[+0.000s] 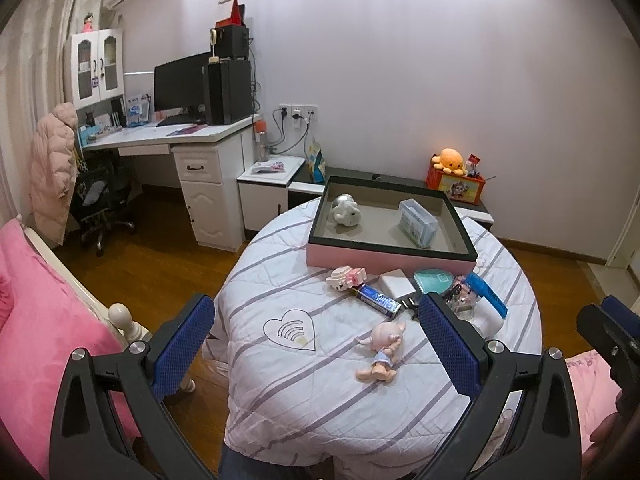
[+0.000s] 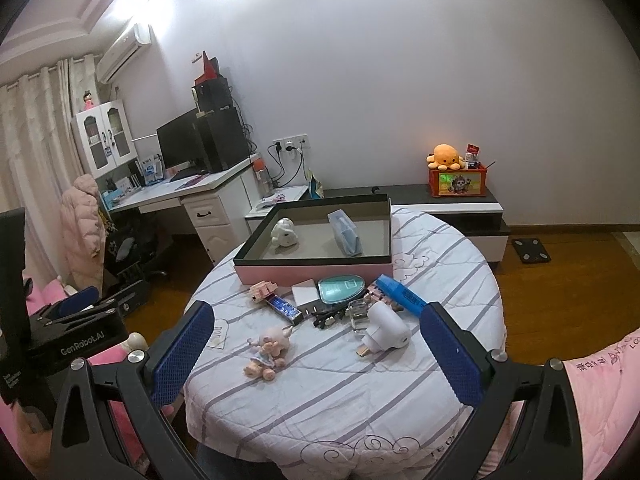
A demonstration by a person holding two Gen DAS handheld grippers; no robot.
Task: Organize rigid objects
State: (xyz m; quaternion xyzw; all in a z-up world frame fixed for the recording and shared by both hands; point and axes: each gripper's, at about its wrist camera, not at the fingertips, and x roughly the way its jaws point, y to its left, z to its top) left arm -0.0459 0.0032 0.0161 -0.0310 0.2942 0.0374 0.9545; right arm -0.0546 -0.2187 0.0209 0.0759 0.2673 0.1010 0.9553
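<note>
Both the left gripper [image 1: 316,344] and right gripper [image 2: 316,344] were wide apart and empty, so the small doll [image 2: 269,350] could slip or the crowded pile [image 2: 344,304] could be knocked near the box [image 2: 312,270].

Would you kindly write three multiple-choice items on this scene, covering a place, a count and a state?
1. Where is the white toy dog?
A. inside the tray
B. on the floor
C. on the desk

2. How many things lie in the tray?
A. two
B. four
C. none

3. How is the left claw?
A. shut on the doll
B. open, empty
C. shut on a box

Answers: 1 A, it sits on the tray's floor beside the clear box; 2 A, only the dog and box; 3 B, its fingers are spread with nothing held.
</note>
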